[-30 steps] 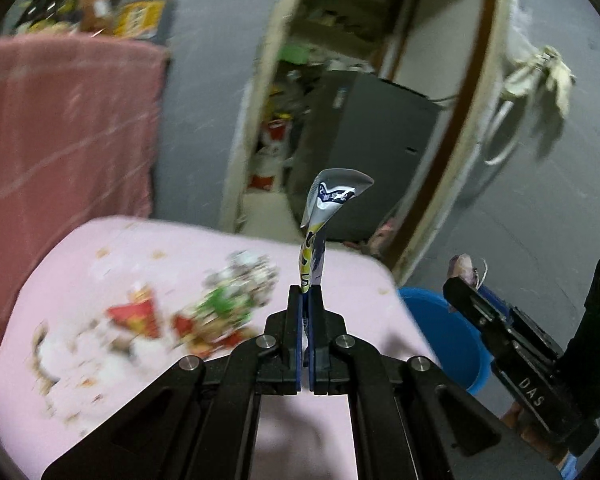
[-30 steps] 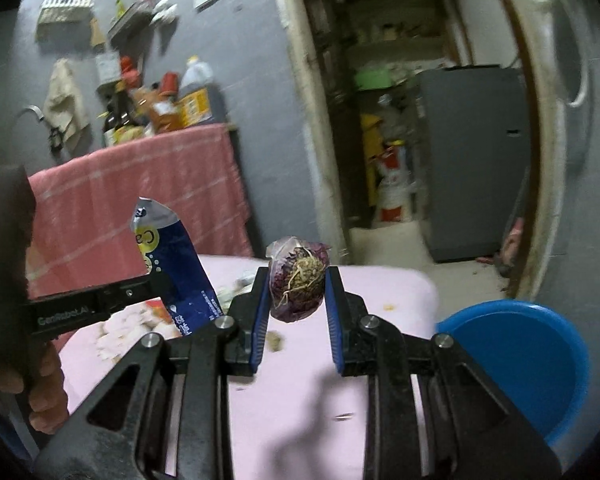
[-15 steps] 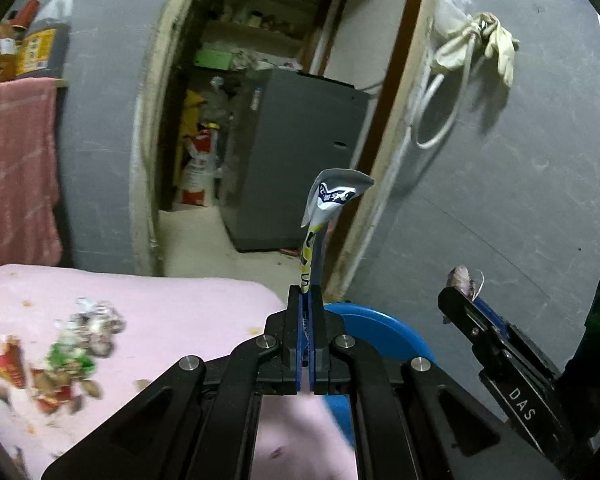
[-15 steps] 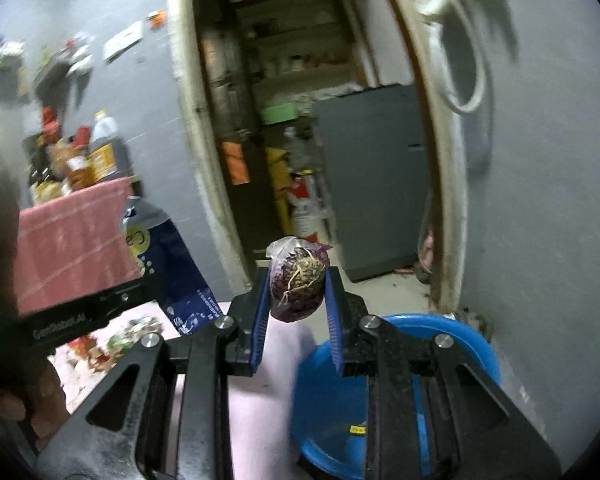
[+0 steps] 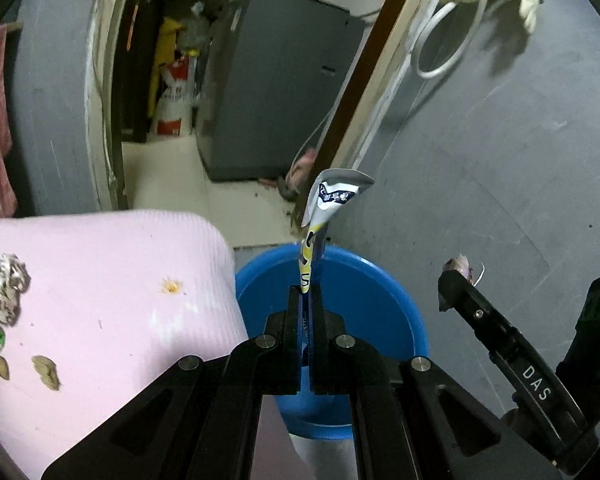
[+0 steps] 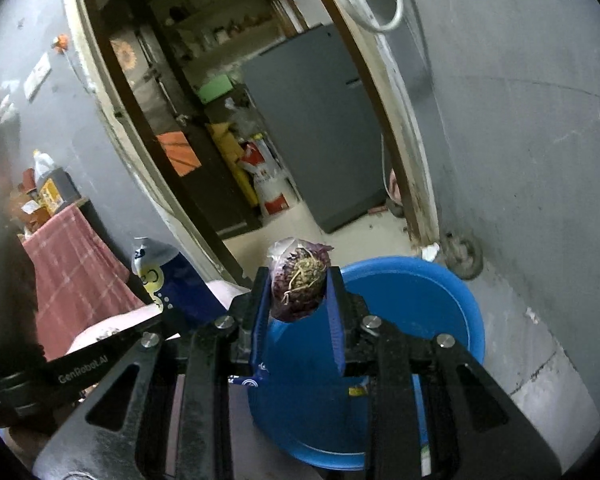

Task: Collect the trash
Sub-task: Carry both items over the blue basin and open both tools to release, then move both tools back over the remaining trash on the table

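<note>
My left gripper [image 5: 306, 300] is shut on a flattened blue, yellow and silver snack wrapper [image 5: 328, 208] that sticks up above the blue bucket [image 5: 364, 300]. My right gripper [image 6: 298, 292] is shut on a purple crumpled wad with dried strands [image 6: 300, 284], held over the bucket's near rim [image 6: 456, 300]. The right gripper also shows at the right of the left wrist view [image 5: 456, 284]. The wrapper shows at the left of the right wrist view [image 6: 160, 276].
A pink table top [image 5: 100, 280] lies left of the bucket with crumpled wrappers [image 5: 0, 292] and scraps at its left edge. A grey wall [image 5: 500, 140] stands right of the bucket. A doorway with a grey cabinet [image 5: 268, 88] lies beyond.
Both grippers have swung right, away from the table, and now hang over the blue bucket. Each holds the same item as before.
</note>
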A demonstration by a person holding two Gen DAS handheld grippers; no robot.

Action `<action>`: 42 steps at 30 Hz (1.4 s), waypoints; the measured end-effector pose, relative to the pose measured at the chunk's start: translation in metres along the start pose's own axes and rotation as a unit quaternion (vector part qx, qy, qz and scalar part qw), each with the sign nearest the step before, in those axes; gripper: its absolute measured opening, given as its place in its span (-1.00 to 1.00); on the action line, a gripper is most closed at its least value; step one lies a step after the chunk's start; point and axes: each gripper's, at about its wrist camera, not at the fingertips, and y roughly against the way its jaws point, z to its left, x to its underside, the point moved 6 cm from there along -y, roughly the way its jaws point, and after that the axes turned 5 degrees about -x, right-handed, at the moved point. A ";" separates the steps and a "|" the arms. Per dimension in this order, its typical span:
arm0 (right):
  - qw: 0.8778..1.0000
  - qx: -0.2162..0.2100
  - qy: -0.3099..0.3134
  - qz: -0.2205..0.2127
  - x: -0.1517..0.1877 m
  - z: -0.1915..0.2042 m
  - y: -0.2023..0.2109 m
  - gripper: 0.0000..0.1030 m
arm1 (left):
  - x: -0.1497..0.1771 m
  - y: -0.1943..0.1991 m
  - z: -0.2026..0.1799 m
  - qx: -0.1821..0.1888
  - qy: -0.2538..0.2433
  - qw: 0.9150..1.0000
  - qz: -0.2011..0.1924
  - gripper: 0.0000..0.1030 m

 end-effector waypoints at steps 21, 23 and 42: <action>1.000 0.008 -0.010 0.008 0.002 -0.008 -0.003 0.02 | 0.025 -0.015 0.014 -0.022 0.016 0.998 0.057 -0.81; 1.000 0.008 -0.009 0.004 0.002 -0.008 -0.003 0.10 | 0.023 -0.012 0.015 -0.021 0.018 0.998 0.055 -0.73; 0.994 -0.047 0.070 -0.070 -0.009 0.051 0.016 0.95 | 0.004 0.092 0.070 -0.088 0.041 0.988 -0.124 0.63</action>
